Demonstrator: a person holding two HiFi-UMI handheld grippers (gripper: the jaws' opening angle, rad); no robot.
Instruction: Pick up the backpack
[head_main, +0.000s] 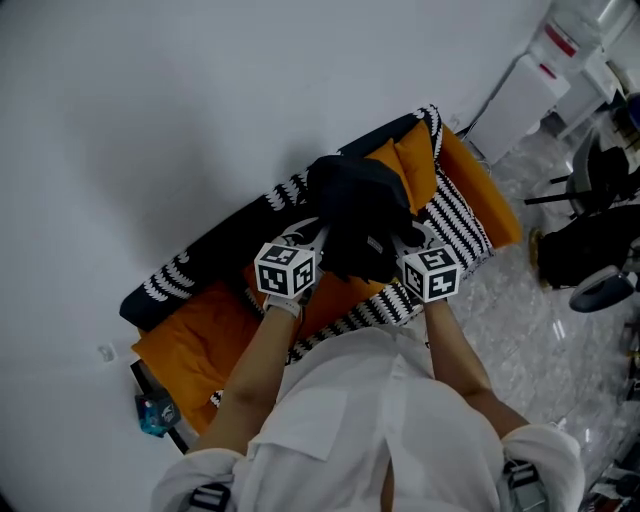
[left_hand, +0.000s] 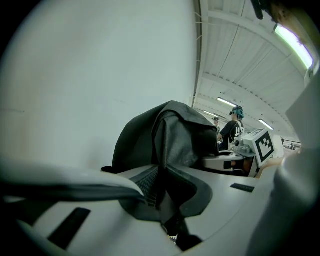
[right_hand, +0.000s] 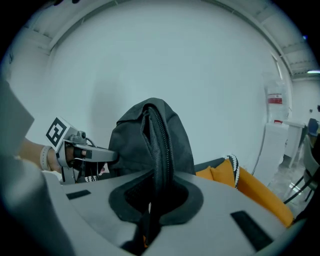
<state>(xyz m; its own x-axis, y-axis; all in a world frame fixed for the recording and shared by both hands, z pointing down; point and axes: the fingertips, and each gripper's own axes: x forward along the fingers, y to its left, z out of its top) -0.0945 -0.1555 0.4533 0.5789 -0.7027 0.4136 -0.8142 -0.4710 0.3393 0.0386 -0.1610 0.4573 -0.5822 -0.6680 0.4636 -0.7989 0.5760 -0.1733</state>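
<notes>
Backpack (head_main: 360, 215), black, soft: hangs above the orange-cushioned sofa (head_main: 195, 340), seemingly clear of its seat. Left tool (head_main: 318, 250): jaws pinched tight on a fabric fold. Right tool (head_main: 402, 252): jaws pinched tight on the zipper seam, opposite side. Pick-up judged essentially done; only carrying it clear of the sofa remains.

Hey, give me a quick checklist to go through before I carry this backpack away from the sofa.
1. Left gripper shut on backpack fabric: ok.
2. Right gripper shut on the zipper seam: ok.
3. Grippers on opposite sides of the backpack: ok.
4. Underside of the backpack clear of the sofa: cannot tell.
5. Nothing dangling that might snag: cannot tell.
</notes>
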